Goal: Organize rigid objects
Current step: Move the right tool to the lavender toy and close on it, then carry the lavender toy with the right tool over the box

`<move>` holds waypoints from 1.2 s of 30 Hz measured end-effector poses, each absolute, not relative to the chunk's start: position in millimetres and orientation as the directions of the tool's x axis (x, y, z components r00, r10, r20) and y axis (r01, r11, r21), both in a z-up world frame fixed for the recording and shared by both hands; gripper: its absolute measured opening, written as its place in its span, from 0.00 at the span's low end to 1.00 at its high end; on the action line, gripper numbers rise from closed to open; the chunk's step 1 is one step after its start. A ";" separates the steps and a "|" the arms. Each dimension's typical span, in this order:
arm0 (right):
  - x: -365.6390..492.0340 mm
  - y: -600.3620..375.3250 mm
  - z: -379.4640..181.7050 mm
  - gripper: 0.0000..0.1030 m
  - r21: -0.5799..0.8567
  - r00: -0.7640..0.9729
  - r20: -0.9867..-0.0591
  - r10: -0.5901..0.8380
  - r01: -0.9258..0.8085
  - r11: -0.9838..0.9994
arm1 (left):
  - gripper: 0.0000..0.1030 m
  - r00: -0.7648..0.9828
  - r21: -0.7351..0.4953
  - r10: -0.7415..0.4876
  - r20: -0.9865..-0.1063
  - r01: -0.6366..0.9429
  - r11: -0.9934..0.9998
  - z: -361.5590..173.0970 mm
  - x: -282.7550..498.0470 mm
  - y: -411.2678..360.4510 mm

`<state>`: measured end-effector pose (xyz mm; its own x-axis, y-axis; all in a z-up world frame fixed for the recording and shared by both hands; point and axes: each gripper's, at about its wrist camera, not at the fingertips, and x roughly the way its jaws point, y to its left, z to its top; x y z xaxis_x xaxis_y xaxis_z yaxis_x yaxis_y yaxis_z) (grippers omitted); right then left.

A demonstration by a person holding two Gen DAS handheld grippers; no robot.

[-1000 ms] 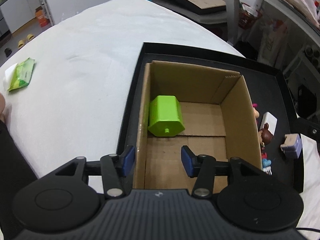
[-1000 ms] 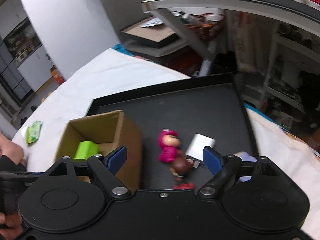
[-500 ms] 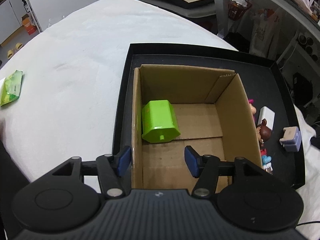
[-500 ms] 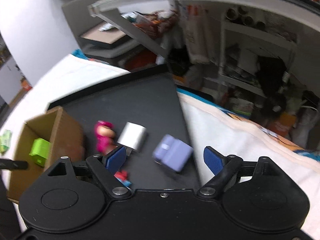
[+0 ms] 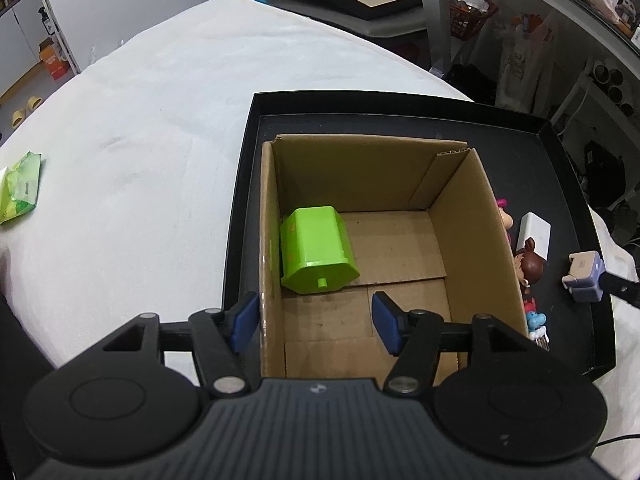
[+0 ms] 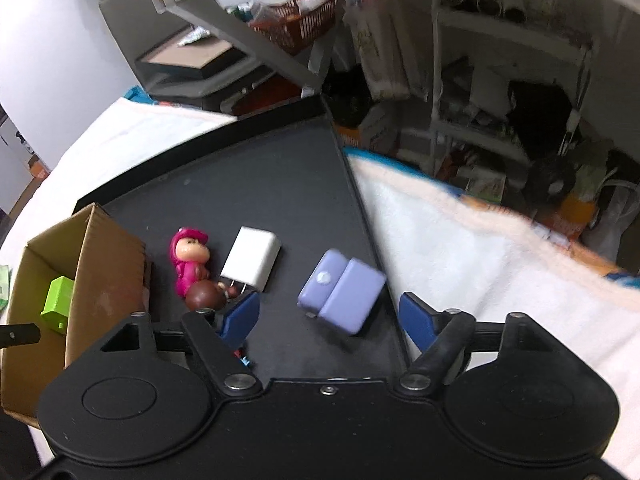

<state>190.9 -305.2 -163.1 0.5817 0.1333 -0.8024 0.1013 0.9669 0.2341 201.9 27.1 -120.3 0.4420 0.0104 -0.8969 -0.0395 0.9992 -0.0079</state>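
Right gripper [image 6: 330, 314] tilted down, jaws wide, lilac plastic charger block [image 6: 340, 292] between them. Left gripper [image 5: 314, 316] wide, straddling brown cardboard box [image 5: 400, 168] wall.

Left black plastic two-finger gripper [image 5: 314, 318] w/ blue pads, silver screws, ribbed grey housing, right matte black gripper [image 6: 330, 315], same blue pads, round black discs at 5 & 7 o'clock
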 end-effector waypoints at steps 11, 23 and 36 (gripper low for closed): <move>208.0 -313.7 -196.7 0.64 0.368 0.514 -0.831 0.211 0.223 0.903 | 0.59 0.456 -0.003 0.013 -0.890 -0.036 0.999 -120.0 203.3 29.2; 226.5 -308.0 -203.9 0.43 0.340 0.503 -0.847 0.172 0.264 0.903 | 0.59 0.455 -0.031 -0.008 -0.891 -0.044 0.999 -118.9 204.8 33.1; 212.7 -282.7 -172.8 0.43 0.232 0.548 -0.830 0.109 0.161 0.959 | 0.59 0.460 -0.045 -0.022 -0.888 -0.038 0.998 -117.4 202.2 34.9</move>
